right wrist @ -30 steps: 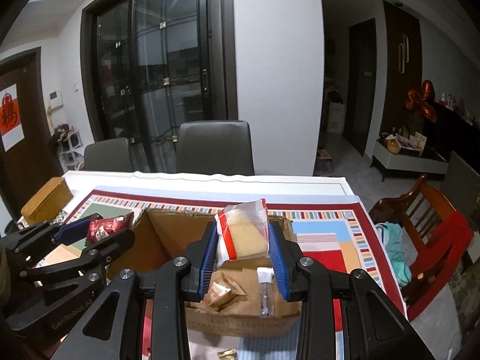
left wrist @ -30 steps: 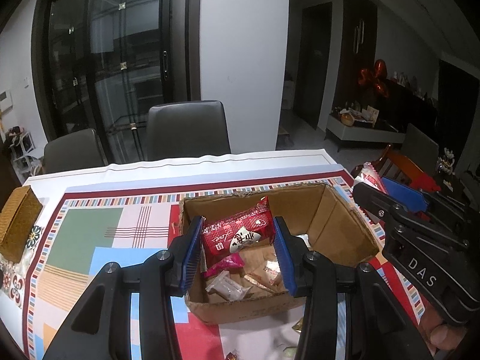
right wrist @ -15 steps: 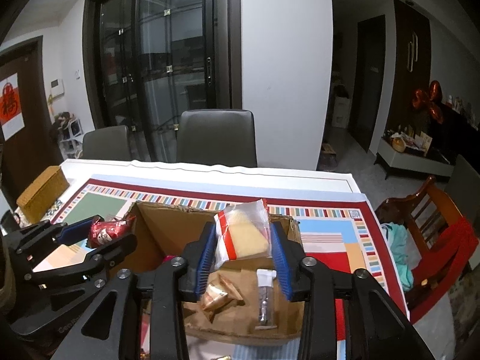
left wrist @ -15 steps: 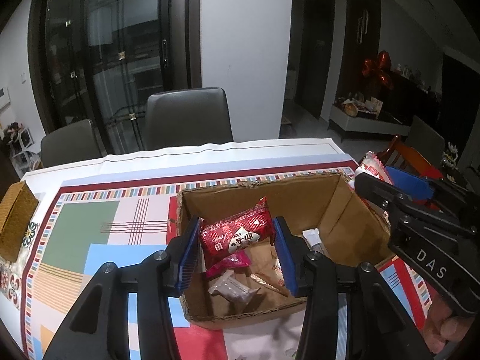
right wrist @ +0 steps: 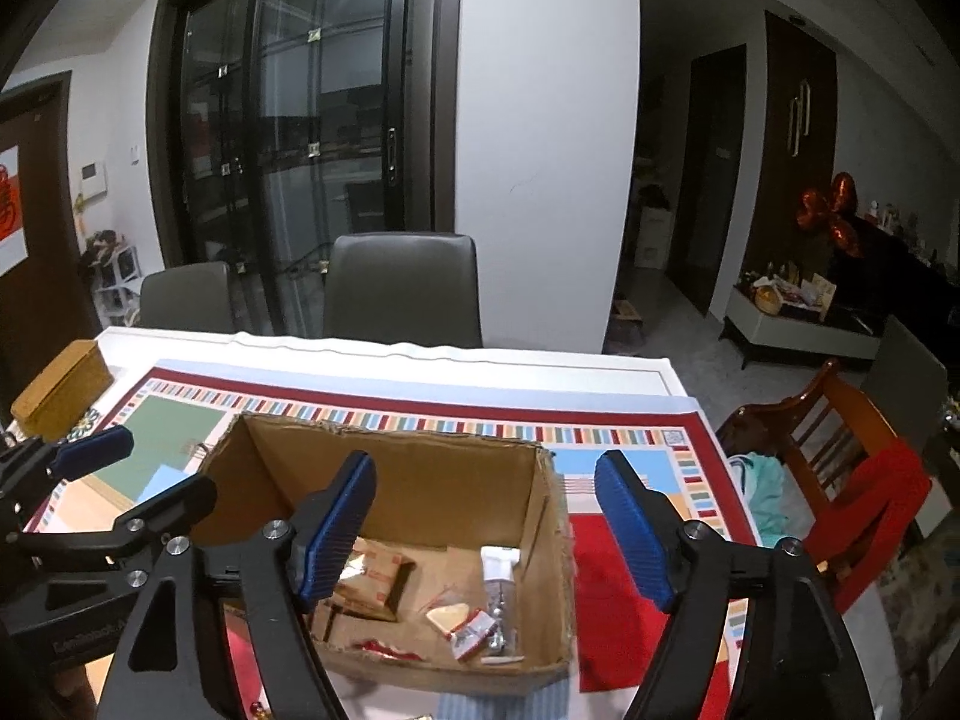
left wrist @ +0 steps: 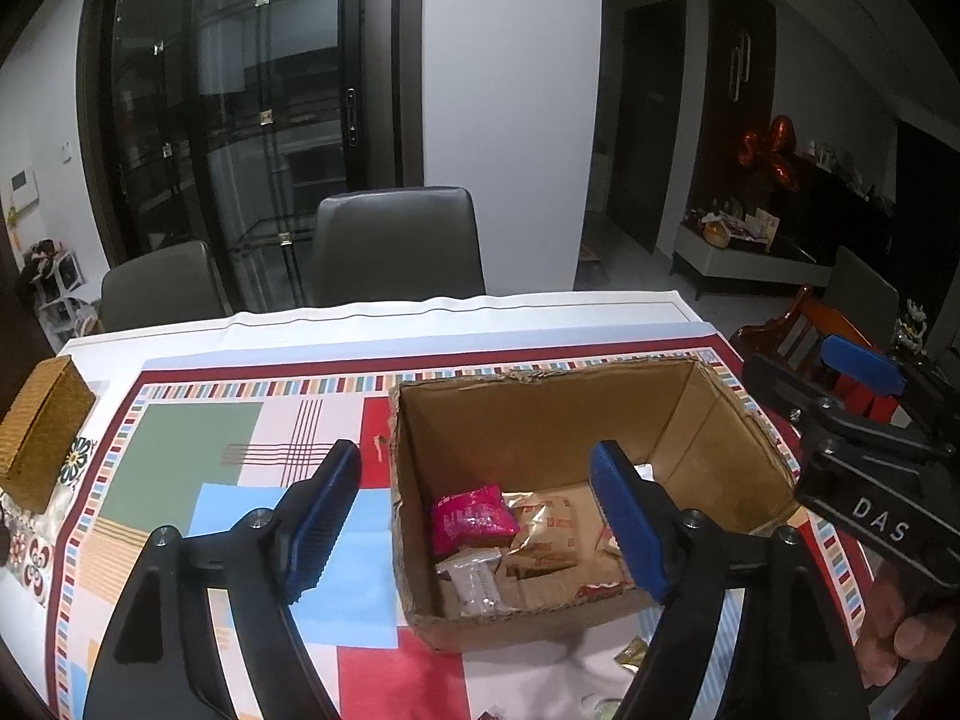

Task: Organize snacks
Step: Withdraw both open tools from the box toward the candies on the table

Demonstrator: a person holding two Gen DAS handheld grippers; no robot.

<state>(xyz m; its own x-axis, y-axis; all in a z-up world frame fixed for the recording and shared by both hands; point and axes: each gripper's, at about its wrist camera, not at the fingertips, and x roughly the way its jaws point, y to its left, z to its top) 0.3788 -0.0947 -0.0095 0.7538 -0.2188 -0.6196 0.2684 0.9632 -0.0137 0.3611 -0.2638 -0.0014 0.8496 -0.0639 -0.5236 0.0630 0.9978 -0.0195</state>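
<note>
In the middle of the patterned tablecloth [left wrist: 180, 468] an open cardboard box [left wrist: 540, 414] is set, and the snacks are gathered on its floor: a pink packet [left wrist: 471, 516] against the left wall, brown wrapped pieces [left wrist: 540, 531] beside it, a clear packet [left wrist: 474, 579] nearer the front edge. From the right wrist view a clear sachet with a white top [right wrist: 498, 570] and a small wedge-shaped packet [right wrist: 450, 615] are seen by the right wall. The box appears to serve as the collecting point, which would explain why both tools are poised above its opening. A few loose wrappers [left wrist: 630, 654] are left on the cloth just in front of the box, presumably to be collected yet.

The left gripper [left wrist: 480, 525] is held over the box's left half, its jaws opening and already spread wide; nothing is pinched or touched by the blue pads. The right gripper [right wrist: 486, 525] is held over the right half, jaws likewise opening and spread wide, with nothing between them. Further out, a woven box [left wrist: 42, 432] is seen at the table's left edge and grey chairs [left wrist: 396, 246] behind the table.
</note>
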